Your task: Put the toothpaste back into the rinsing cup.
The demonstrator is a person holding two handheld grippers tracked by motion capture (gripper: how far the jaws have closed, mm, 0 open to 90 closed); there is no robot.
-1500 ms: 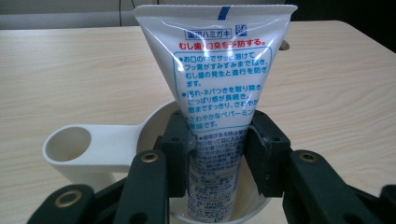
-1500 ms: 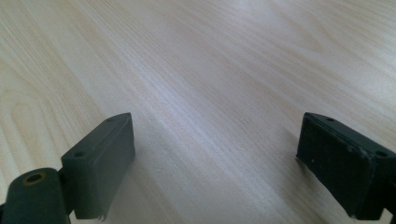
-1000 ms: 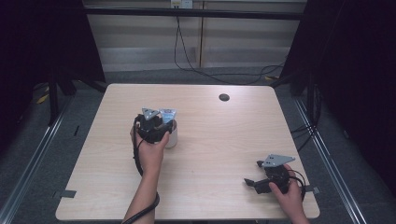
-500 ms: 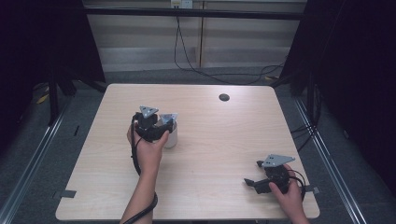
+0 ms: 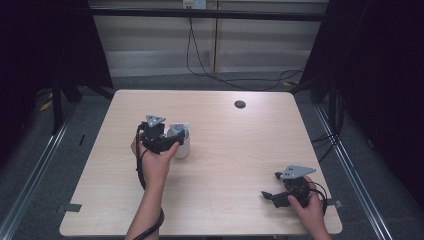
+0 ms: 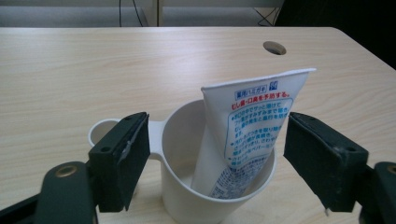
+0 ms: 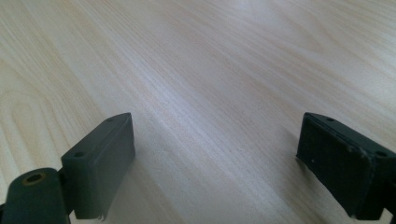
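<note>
Since a second ago, your left gripper [image 5: 170, 143] has eased back a little from the white cup [image 5: 181, 143] toward the near edge, and its jaws have just been opening; in the left gripper view they stand wide on either side of the cup [image 6: 210, 177], pressing on nothing. The toothpaste tube [image 6: 243, 135] leans inside the cup, crimped end up, tilted toward the right-hand jaw. Cup and tube sit on the surface [image 5: 240, 150] left of its middle, somewhat nearer the left edge than the right.

By the look of it, you are in the release step: the tube has been dropped into the cup and the grip let go. The next move calls for drawing the left gripper straight back and up, keeping both jaws off the rim and the side handle [image 6: 105, 133] so the cup does not tip or slide.

Your right gripper [image 5: 280, 196] rests near the near right corner, its jaws spread wide over bare wood [image 7: 210, 93] with nothing between them.

The tube's cap end is hidden down in the cup, so you cannot tell whether it reaches the bottom. The cup's base is cut off at the lower edge of the left gripper view, and from above your left hand [image 5: 155, 160] covers part of the cup.
</note>
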